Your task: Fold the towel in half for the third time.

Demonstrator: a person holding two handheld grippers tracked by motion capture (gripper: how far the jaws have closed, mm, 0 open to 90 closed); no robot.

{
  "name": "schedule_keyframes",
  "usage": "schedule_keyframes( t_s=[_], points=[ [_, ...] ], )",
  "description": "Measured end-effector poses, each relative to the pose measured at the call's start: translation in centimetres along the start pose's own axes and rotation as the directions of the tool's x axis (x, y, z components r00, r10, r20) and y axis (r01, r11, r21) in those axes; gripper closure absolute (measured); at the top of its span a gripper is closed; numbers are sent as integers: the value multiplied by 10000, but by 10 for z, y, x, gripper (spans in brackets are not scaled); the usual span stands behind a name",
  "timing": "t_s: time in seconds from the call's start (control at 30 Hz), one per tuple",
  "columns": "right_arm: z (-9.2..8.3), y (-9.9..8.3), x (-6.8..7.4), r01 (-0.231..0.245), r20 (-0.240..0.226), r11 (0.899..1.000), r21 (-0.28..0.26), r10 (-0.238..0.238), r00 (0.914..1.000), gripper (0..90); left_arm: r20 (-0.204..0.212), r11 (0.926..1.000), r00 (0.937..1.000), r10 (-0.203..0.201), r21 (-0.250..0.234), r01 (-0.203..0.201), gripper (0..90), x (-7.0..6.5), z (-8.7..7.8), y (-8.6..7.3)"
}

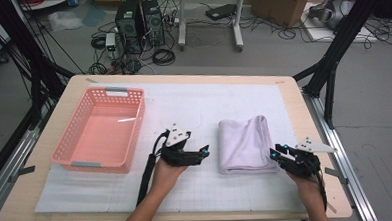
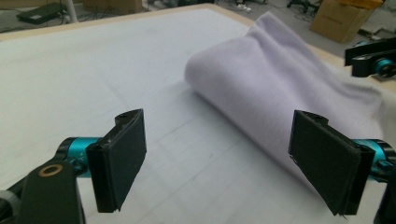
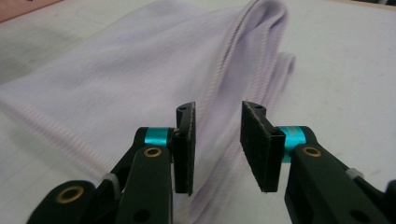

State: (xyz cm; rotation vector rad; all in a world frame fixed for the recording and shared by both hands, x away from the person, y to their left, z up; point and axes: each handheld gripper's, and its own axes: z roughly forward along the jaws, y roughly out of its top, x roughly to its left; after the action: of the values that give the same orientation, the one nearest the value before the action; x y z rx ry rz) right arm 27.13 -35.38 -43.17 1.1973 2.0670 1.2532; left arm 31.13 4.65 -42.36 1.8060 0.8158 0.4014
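A folded pale lilac towel lies on the white mat, right of the table's middle. My left gripper is a little to its left, pointing at it. In the left gripper view that gripper stands wide open with nothing between its jaws; the towel's rounded fold lies just ahead and to the right. My right gripper is at the towel's near right corner. In the right gripper view its jaws stand a narrow gap apart, open, over the towel's stitched edge, gripping nothing.
A pink plastic basket with nothing in it stands on the left of the white mat. The wooden table edge runs just right of the towel. The right gripper also appears beyond the towel in the left gripper view.
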Motion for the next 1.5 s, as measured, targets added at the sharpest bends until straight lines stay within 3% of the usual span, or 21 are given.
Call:
schedule_keyframes(
  t_s=[0.1,0.13,0.2,0.27,0.33,0.4,0.47,0.57,0.6,0.7,0.77,0.9,0.93,1.03,1.1,1.23,1.37,1.47,1.5],
  points=[
    [-1,3,4,-191,-265,9998,16,191,9995,612,-150,10000,9999,44,-84,-45,196,7,-15,-8],
    [1,4,6,-551,-546,9984,-88,545,9970,595,-238,9999,9997,80,-92,-82,196,10,-20,-12],
    [11,3,11,-584,-683,9976,376,609,9958,588,-310,9999,9995,115,-33,-116,196,14,-26,-15],
    [20,1,14,-516,-566,9935,1014,575,9967,696,-374,10000,9993,82,13,-81,196,18,-32,-19],
    [22,0,13,-759,-577,9897,1213,834,9948,816,-377,10000,9993,30,-45,-32,196,20,-36,-20],
    [16,3,13,-910,-398,9863,1378,973,9945,841,-371,9999,9993,13,-103,-17,196,20,-39,-22],
    [6,6,13,-722,-26,9856,1528,735,9973,846,-325,9999,9995,30,-95,-33,196,21,-42,-23],
    [-8,7,10,-882,460,9834,1587,818,9956,844,-295,9999,9996,-24,-145,20,196,21,-44,-26],
    [-11,5,7,-1151,486,9774,1774,1081,9929,837,-307,9999,9995,-41,-144,37,196,21,-44,-27],
    [-7,-7,3,-1589,471,9652,2078,1524,9872,674,-309,9999,9995,-104,-102,100,196,22,-43,-30],
    [-11,-8,1,-1664,490,9708,1725,1603,9859,600,-306,9999,9995,-75,-99,72,196,22,-43,-31],
    [-22,9,3,-1051,1022,9937,394,1006,9897,522,-290,9999,9995,-103,-126,100,196,24,-44,-31],
    [-19,16,6,-759,945,9970,140,742,9928,517,-303,9998,9994,-135,-130,131,196,24,-44,-31],
    [1,30,13,-21,622,9998,186,10,9981,515,-302,9997,9994,-150,-174,145,196,24,-45,-31],
    [17,38,14,77,336,9996,277,-87,9994,511,-271,9997,9995,-143,-206,137,196,23,-45,-31],
    [58,61,13,709,298,9948,728,-732,9969,507,-228,9998,9997,-118,-156,114,196,22,-44,-32],
    [88,78,12,503,64,9936,1008,-512,9987,516,-212,9998,9997,-151,-144,148,196,23,-43,-32],
    [107,80,8,339,426,9845,1722,-418,9982,526,-231,9996,9995,-230,-172,226,196,23,-45,-32],
    [113,77,5,266,802,9785,2046,-438,9958,530,-221,9995,9994,-265,-201,261,196,23,-45,-32]
  ],
)
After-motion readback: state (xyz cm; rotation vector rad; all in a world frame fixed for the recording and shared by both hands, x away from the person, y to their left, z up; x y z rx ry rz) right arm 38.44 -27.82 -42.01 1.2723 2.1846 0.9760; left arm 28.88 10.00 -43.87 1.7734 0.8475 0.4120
